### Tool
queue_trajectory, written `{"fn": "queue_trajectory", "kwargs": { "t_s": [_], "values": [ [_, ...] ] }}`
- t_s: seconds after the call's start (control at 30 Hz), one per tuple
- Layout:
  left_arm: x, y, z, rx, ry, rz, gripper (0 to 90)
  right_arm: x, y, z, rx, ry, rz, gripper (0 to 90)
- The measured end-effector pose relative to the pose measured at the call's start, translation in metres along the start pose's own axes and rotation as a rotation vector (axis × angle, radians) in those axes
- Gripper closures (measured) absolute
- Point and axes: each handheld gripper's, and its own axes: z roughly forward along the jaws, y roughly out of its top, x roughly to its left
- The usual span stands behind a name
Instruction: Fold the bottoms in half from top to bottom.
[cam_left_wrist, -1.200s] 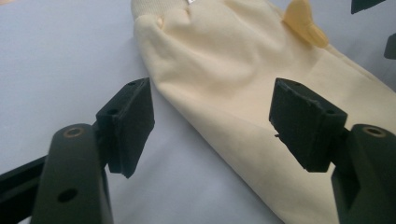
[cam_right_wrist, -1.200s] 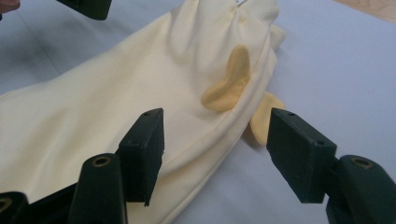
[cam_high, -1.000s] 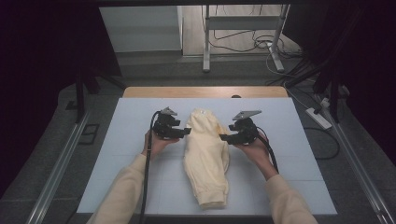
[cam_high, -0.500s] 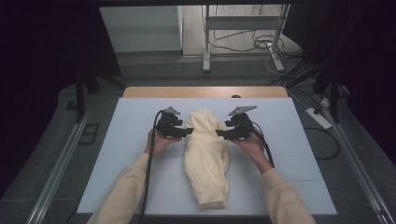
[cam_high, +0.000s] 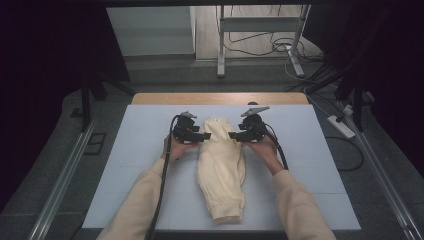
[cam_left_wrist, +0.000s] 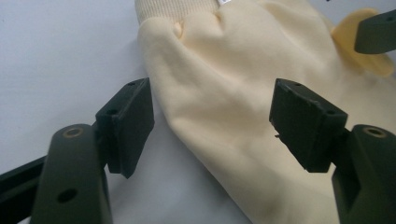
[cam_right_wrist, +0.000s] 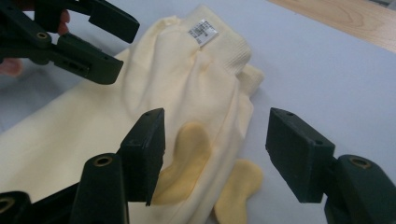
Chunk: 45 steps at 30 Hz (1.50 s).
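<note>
At mid-frame on the bench, we flank the cream garment (cam_high: 221, 162), lengthwise up-frame, left tool (cam_high: 202, 135) and right tool (cam_high: 233, 135) both spread.

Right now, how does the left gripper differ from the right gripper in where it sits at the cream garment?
The left gripper straddles the plain side edge of the cream garment. The right gripper is at the opposite edge, over darker yellow patches. Both are open, gripping nothing, near the ribbed end with the white label.

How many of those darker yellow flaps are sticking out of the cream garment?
2. One darker yellow flap lies on the cream garment between the right claw's jaws; the other flap rests on the table beside it. More may be hidden.
</note>
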Motion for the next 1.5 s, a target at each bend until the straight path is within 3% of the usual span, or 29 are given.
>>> {"fn": "queue_trajectory", "kwargs": {
  "t_s": [0.37, 0.6, 0.8, 0.93, 1.1, 1.33, 1.5],
  "values": [
    [0.005, -0.003, 0.008, 0.064, 0.023, -0.027, 31.6, -0.006, -0.002, 0.029, 0.091, -0.022, 0.002, 39.1],
    [0.004, -0.004, 0.008, 0.077, 0.018, -0.030, 34.4, -0.008, -0.007, 0.035, 0.117, 0.018, 0.026, 42.3],
    [0.002, -0.005, 0.009, 0.083, -0.012, -0.029, 46.0, -0.005, -0.007, 0.036, 0.121, 0.018, 0.021, 47.2],
    [0.000, -0.006, 0.009, 0.088, -0.023, -0.019, 59.1, -0.003, -0.007, 0.036, 0.124, 0.048, 0.022, 59.7],
    [-0.001, -0.008, 0.008, 0.088, -0.046, -0.013, 75.2, -0.001, -0.007, 0.035, 0.131, 0.072, 0.009, 68.6],
    [-0.004, -0.007, 0.003, 0.071, -0.052, 0.015, 79.6, -0.003, -0.008, 0.029, 0.108, 0.095, 0.008, 73.1],
    [-0.008, -0.004, -0.004, 0.044, -0.053, 0.034, 79.9, -0.001, -0.006, 0.021, 0.089, 0.085, -0.018, 74.0]
  ]
}}
